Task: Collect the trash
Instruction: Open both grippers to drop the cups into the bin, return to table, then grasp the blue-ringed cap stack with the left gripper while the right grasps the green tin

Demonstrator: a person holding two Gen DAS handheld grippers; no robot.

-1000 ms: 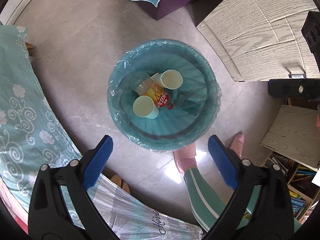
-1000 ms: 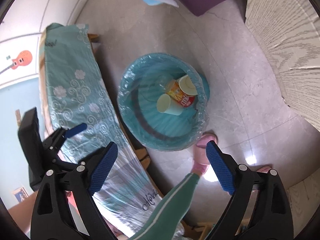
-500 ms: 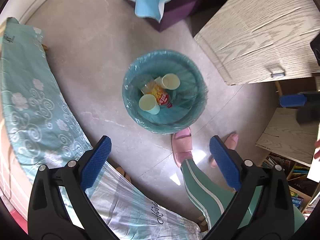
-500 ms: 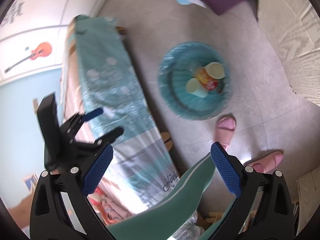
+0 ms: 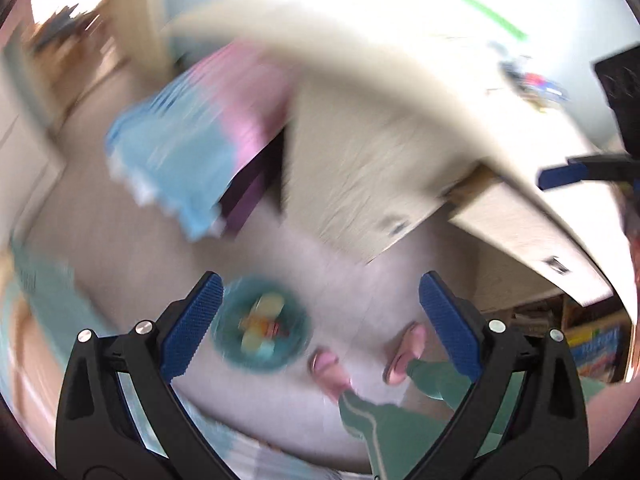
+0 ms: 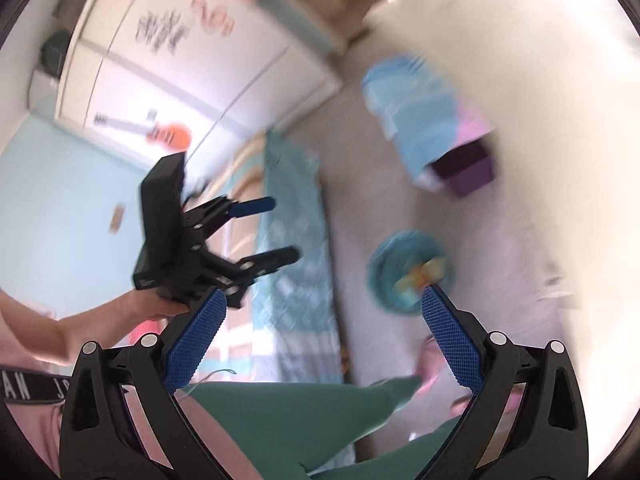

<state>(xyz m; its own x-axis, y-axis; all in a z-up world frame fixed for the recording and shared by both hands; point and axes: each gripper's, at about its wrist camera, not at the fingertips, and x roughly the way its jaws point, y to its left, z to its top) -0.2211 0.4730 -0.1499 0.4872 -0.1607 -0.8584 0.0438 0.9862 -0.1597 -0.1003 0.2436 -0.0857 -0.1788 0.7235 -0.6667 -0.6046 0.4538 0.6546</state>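
A round bin lined with a teal bag [image 5: 236, 354] stands on the floor far below, small and blurred. It holds pale paper cups [image 5: 272, 304] and an orange-labelled bottle [image 5: 262, 325]. My left gripper [image 5: 320, 280] is open high above it, with nothing between its blue pads. In the right wrist view the bin [image 6: 384, 276] lies beside the right pad. My right gripper [image 6: 324, 295] is also open and empty. The left gripper [image 6: 284, 228] shows there in a hand, its fingers apart.
A pale wooden desk [image 5: 360, 168] rises at the right. A purple box under a blue cloth [image 5: 248, 196] stands behind the bin. A bed with a teal sheet [image 6: 296, 240] runs along the left. The person's pink slippers [image 5: 328, 364] and green trouser legs [image 6: 280, 420] are below.
Both grippers have risen well away from the bin, which now looks much smaller and lower in both views. The views tilted up to show walls and desk. Both stay open and empty.
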